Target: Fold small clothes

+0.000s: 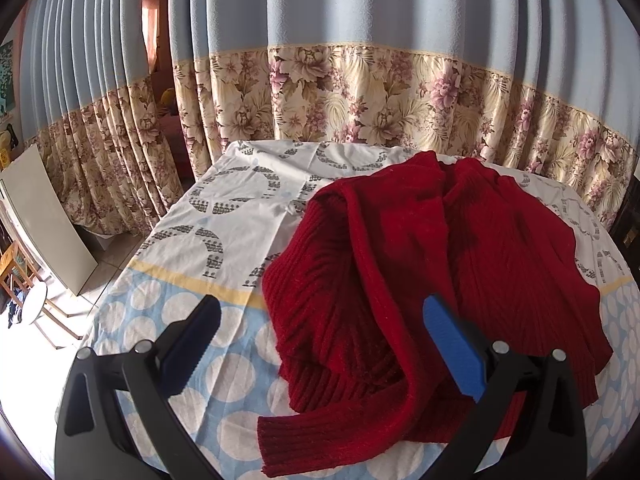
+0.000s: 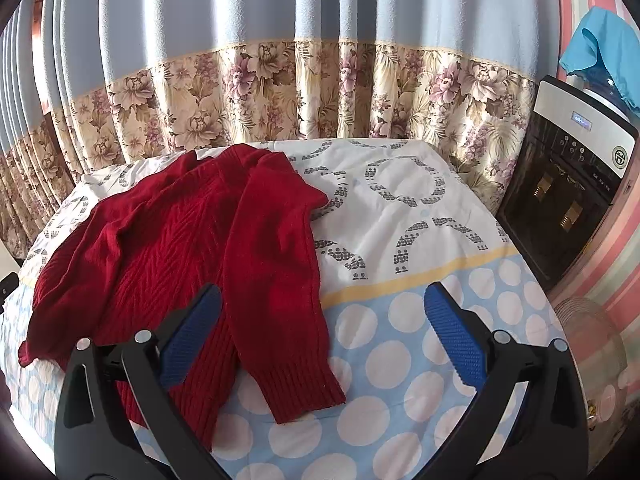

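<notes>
A dark red knitted sweater (image 1: 420, 264) lies crumpled on the patterned sheet (image 1: 224, 216). In the left wrist view one sleeve runs toward me, its ribbed cuff (image 1: 316, 448) at the near edge. My left gripper (image 1: 320, 312) is open and empty, hovering above the sweater's left part. In the right wrist view the sweater (image 2: 168, 248) fills the left half, with a sleeve cuff (image 2: 304, 392) pointing toward me. My right gripper (image 2: 322, 308) is open and empty, above that sleeve.
Blue and floral curtains (image 1: 360, 92) hang behind the table. A water dispenser (image 2: 568, 184) stands at the right with a blue cloth (image 2: 604, 48) above it. A white board (image 1: 44, 216) and a small stool (image 1: 36, 304) stand on the floor at left.
</notes>
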A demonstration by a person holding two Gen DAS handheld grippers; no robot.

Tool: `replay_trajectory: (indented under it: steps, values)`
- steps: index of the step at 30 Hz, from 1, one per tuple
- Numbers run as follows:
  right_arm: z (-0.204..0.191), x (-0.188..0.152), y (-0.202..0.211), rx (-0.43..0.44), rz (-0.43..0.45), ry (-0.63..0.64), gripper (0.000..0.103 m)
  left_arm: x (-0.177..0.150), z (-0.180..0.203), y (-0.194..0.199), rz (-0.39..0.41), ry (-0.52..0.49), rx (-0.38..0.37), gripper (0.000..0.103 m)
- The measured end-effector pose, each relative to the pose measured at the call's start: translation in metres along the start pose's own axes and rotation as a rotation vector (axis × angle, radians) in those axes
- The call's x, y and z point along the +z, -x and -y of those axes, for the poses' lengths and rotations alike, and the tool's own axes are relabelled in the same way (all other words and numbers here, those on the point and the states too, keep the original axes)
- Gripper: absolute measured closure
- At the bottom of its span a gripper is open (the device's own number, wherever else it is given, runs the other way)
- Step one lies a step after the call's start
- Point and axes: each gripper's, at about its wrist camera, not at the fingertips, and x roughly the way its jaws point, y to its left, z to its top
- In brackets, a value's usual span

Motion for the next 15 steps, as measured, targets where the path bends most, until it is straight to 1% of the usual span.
replay_trajectory:
  steps: [15]
  values:
    - [-0.001,-0.005,-0.006,0.009,-0.011,0.000,0.003,-0.021,0.020,-0.002,-0.030,-0.046,-0.034,0.001]
